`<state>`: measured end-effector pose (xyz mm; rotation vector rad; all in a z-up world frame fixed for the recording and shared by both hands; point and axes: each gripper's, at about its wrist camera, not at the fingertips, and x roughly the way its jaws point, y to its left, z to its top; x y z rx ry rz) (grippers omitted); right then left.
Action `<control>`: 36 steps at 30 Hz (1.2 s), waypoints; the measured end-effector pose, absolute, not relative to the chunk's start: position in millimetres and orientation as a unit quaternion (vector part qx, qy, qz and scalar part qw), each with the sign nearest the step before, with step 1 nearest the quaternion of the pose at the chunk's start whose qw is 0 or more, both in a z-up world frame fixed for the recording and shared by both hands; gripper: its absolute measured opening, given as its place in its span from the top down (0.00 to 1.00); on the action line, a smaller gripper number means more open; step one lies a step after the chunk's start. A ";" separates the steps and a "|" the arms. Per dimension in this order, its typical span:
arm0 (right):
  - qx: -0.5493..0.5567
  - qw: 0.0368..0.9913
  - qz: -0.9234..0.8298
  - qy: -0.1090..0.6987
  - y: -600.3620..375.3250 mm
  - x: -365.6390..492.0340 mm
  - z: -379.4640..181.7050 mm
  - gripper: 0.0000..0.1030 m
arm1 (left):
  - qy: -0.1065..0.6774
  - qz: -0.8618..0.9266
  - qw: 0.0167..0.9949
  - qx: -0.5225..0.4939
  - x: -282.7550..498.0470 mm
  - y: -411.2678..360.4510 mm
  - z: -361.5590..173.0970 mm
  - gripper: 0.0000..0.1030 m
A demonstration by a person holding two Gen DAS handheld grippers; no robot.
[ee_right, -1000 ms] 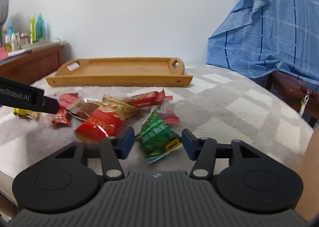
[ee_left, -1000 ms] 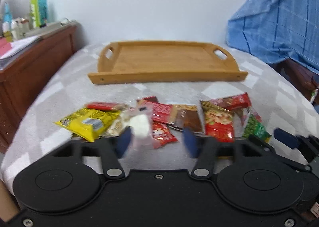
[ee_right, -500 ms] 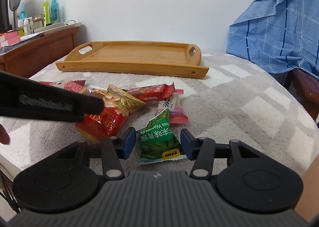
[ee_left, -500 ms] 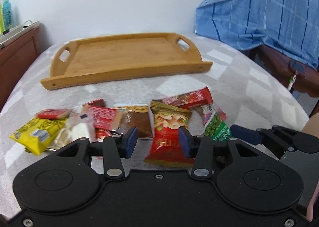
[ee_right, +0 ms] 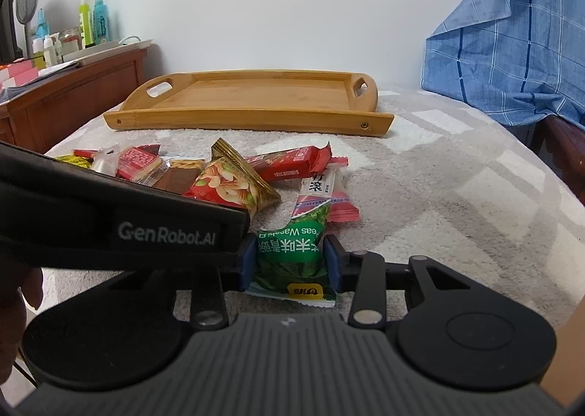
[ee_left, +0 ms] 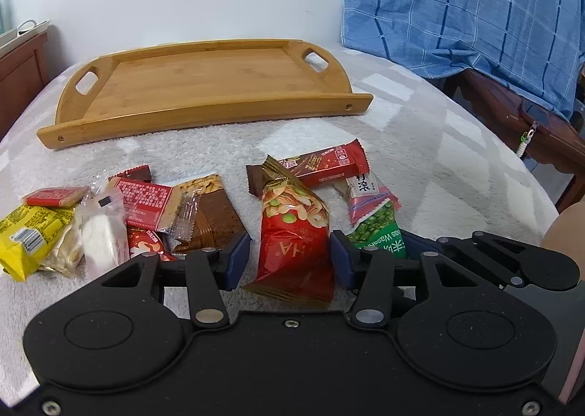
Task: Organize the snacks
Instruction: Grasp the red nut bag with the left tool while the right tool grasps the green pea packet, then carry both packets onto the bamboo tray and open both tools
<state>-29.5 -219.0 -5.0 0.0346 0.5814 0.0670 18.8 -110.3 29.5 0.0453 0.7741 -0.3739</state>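
Right wrist: right gripper (ee_right: 289,260) fingers clamping green pack (ee_right: 292,255) on bed; left gripper (ee_left: 287,260) fingers apart, straddling red pack (ee_left: 292,244). Next: probably lifting both into tray (ee_left: 204,110).

Both wrist views low, close, facing wooden tray (ee_left: 204,86); share snack pile

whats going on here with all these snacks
A person with a claw in each hand is sorting snack packets on a grey blanket. The right claw has shut on the green pea packet. The left claw is open around a red nut packet. The wooden tray behind holds nothing yet.
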 end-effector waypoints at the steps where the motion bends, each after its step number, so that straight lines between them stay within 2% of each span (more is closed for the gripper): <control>1: 0.019 0.957 0.033 0.287 -219.2 -29.1 -5.2 0.58 | 0.376 -0.183 0.908 0.021 19.1 -110.0 29.4 0.56; 3: 0.023 0.957 0.033 0.286 -219.1 -28.8 -5.7 0.59 | 0.382 -0.188 0.905 0.012 20.4 -108.9 30.1 0.63; 6: 0.033 0.958 0.031 0.284 -220.5 -29.1 -5.6 0.60 | 0.389 -0.184 0.903 0.001 22.4 -107.4 32.3 0.65; 23: 0.088 0.965 0.054 0.243 -230.2 -35.8 12.2 0.62 | 0.364 -0.180 0.914 -0.009 17.8 -93.3 68.2 0.65; 29: 0.136 0.959 0.051 0.244 -248.7 -2.4 33.6 0.62 | 0.344 -0.171 0.923 -0.031 43.2 -82.3 91.1 0.65; 36: 0.133 0.963 0.050 0.227 -264.7 48.4 61.5 0.62 | 0.313 -0.143 0.938 -0.037 83.6 -74.9 115.9 0.65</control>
